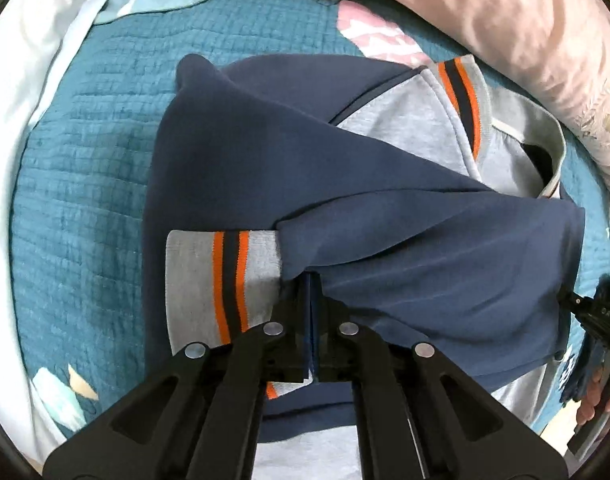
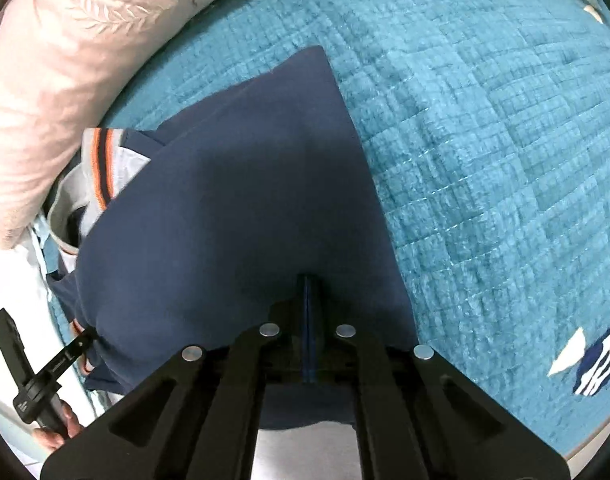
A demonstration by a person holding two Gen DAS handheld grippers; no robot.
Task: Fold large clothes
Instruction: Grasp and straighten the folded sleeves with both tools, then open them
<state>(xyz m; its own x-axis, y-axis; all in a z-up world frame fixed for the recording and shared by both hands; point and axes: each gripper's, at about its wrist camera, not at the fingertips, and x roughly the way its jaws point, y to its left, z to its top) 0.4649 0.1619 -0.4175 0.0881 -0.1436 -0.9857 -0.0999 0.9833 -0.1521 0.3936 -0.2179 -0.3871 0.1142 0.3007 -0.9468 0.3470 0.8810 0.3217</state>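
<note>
A teal quilted bedspread (image 2: 485, 152) is serving as the folding surface, with a pink pillow (image 1: 505, 32) lying along its far edge and a pale sheet (image 1: 45, 60) bunching at the left edge of the left wrist view. Across the middle of the bedspread a navy sweatshirt (image 1: 385, 208) is lying partly folded: one navy panel is already doubling over the grey body, a striped cuff (image 1: 229, 280) with orange and dark bands is resting flat on top, and the striped collar (image 1: 461, 96) is showing at the far end, close to the pillow. Judging from this layout, the sleeves appear to be tucked in and a lengthwise or crosswise fold is under way, while the final fold and smoothing are likely remaining.

The left gripper (image 1: 311, 320) is pinching the near navy edge just beside the cuff, its jaws closing tightly on a thin ridge of cloth. The right gripper (image 2: 309, 320) is clamping another stretch of the same near edge, with the garment spreading away from it toward the pillow. Both grippers are sitting at the hem side, near each other, each showing at the edge of the other's view.
</note>
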